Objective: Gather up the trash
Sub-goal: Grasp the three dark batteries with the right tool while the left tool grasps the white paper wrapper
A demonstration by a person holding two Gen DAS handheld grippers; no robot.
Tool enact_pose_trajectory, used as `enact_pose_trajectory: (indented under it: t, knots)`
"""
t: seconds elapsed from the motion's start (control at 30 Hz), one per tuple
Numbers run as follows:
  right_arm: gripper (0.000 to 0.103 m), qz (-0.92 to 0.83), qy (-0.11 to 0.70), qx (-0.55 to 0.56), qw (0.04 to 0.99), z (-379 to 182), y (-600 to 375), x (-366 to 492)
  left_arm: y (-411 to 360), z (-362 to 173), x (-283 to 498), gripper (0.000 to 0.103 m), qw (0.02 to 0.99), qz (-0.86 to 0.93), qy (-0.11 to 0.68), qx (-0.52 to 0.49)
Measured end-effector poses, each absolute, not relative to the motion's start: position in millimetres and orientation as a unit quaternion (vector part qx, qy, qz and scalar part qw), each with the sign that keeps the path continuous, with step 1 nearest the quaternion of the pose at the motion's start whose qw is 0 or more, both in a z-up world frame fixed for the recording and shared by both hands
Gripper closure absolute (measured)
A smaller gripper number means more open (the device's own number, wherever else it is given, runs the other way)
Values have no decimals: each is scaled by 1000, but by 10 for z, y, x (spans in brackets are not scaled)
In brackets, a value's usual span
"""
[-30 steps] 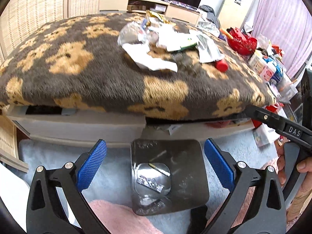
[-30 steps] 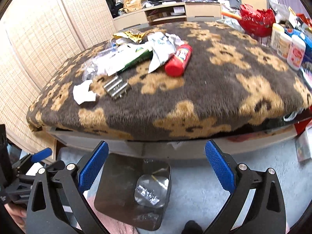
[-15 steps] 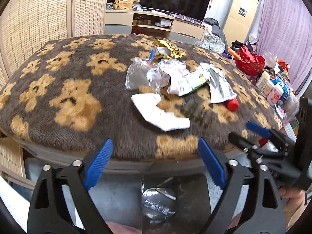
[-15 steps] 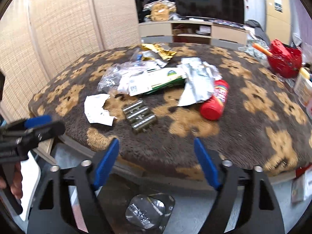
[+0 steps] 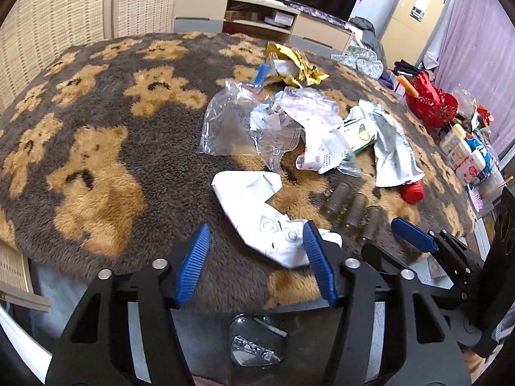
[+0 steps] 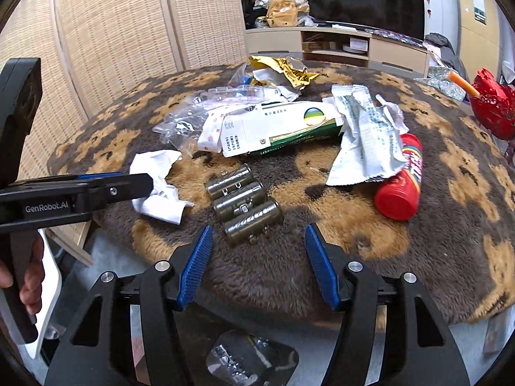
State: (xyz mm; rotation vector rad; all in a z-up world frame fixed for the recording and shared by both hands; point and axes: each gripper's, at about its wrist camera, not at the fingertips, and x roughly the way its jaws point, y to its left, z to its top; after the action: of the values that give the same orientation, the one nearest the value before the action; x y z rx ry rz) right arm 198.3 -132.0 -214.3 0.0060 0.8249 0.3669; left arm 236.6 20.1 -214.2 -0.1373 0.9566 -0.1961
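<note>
Trash lies on a table covered by a brown bear-print blanket [image 5: 96,167]. A crumpled white paper [image 5: 257,212] lies nearest; my open, empty left gripper [image 5: 256,254] hovers at its near edge. Behind are clear plastic bags [image 5: 231,125], a yellow foil wrapper [image 5: 296,64], a silver wrapper [image 5: 392,148] and a white-green box [image 6: 283,128]. My open, empty right gripper [image 6: 257,257] is just in front of three olive rolls [image 6: 244,202]. A red tube [image 6: 402,183] lies to their right. The left gripper also shows in the right wrist view [image 6: 96,189].
A red basket [image 5: 431,106] and several bottles [image 5: 463,154] stand at the table's right edge. A dark bin with a clear bag [image 5: 257,347] sits on the floor below both grippers. A woven screen [image 6: 112,32] and a TV cabinet [image 5: 257,19] stand behind.
Both grippers have risen from beside the floor bin to above the table edge and moved forward towards the trash. Both stay open.
</note>
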Motion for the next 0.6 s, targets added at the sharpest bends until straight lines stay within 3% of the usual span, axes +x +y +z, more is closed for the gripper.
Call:
enact_pose_trajectory:
  t: [0.17,0.23,0.3,0.6]
  knots:
    - [46,178,397,-6,900,-2208,-1274,2093,171,-2253,2482,62,876,-94,468,-60]
    - [49,178,396,-7,901,-2210,-1253,2119,150,-2261,2500,73,879,-89,466,-51]
    - [59,175,396,-12,902,-2210,-1226,2126,137,-2267,2504,83,880,-82,465,-42]
    - [60,165,411,-3,897,-2178,-1302,2016,132,-2271,2366,101,880,-86,467,-26]
